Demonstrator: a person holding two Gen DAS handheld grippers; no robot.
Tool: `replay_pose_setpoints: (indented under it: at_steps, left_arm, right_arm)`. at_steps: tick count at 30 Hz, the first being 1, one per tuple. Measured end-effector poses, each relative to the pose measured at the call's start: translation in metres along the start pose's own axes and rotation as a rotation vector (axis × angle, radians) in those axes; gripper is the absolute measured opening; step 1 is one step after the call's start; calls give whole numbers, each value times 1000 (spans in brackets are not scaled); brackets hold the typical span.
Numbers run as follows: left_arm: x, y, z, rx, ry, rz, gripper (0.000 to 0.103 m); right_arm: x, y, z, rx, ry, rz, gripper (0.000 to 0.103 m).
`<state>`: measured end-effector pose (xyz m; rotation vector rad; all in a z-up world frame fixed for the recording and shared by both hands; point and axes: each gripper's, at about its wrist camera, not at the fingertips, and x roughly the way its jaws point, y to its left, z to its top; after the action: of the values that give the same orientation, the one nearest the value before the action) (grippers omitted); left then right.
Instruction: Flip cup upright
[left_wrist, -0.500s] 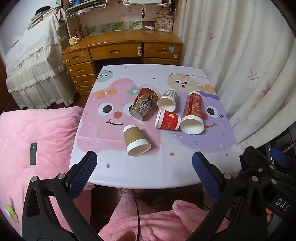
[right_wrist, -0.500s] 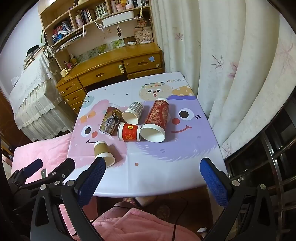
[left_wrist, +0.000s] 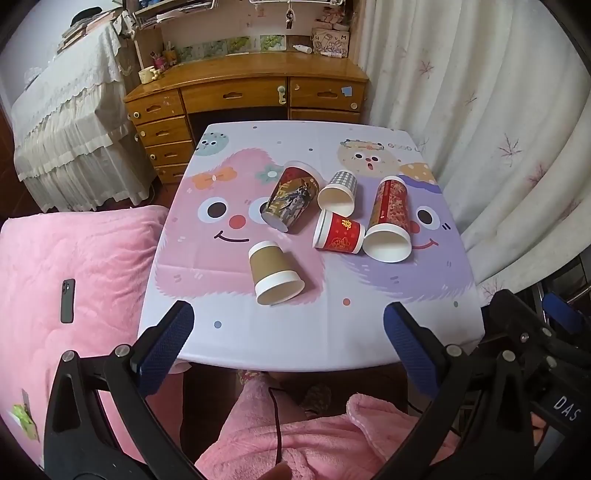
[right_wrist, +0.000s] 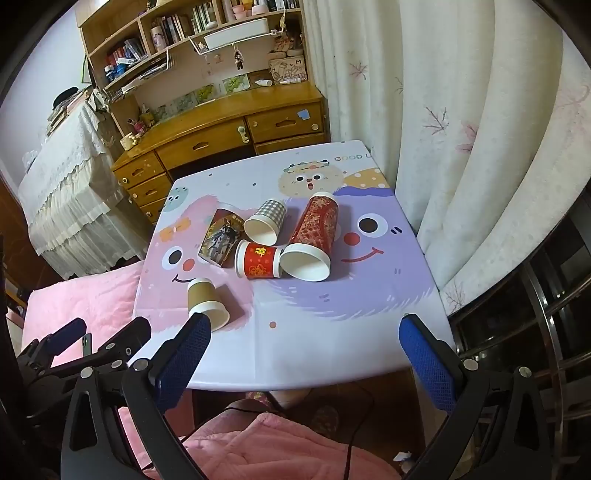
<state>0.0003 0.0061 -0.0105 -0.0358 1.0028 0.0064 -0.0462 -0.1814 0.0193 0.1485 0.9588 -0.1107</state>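
Several paper cups lie on their sides on a small table (left_wrist: 258, 332) with a cartoon cloth. A brown cup (left_wrist: 273, 271) (right_wrist: 207, 299) lies nearest, mouth toward me. Behind it are a dark printed cup (left_wrist: 291, 199) (right_wrist: 221, 238), a checked cup (left_wrist: 338, 192) (right_wrist: 266, 221), a small red cup (left_wrist: 340, 236) (right_wrist: 258, 260) and a tall red patterned cup (left_wrist: 391, 218) (right_wrist: 314, 236). My left gripper (left_wrist: 288, 343) is open and empty, before the table's near edge. My right gripper (right_wrist: 304, 350) is open and empty, also at the near edge.
A wooden desk (left_wrist: 251, 92) with drawers stands behind the table. White curtains (left_wrist: 480, 110) hang on the right. A pink quilt (left_wrist: 74, 277) with a phone (left_wrist: 67, 301) on it lies left of the table. A lace-covered bed (left_wrist: 62, 122) is at the far left.
Both views have shifted slightly nearer the table. The cups have not moved, and both grippers stay open.
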Motion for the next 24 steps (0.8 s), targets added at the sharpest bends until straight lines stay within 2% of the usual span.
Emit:
replay_pose_setpoints:
  at_steps: [24]
  left_arm:
    - [4, 2, -5, 5, 6, 8, 102]
  right_arm:
    - [4, 0, 3, 2, 12, 4, 103]
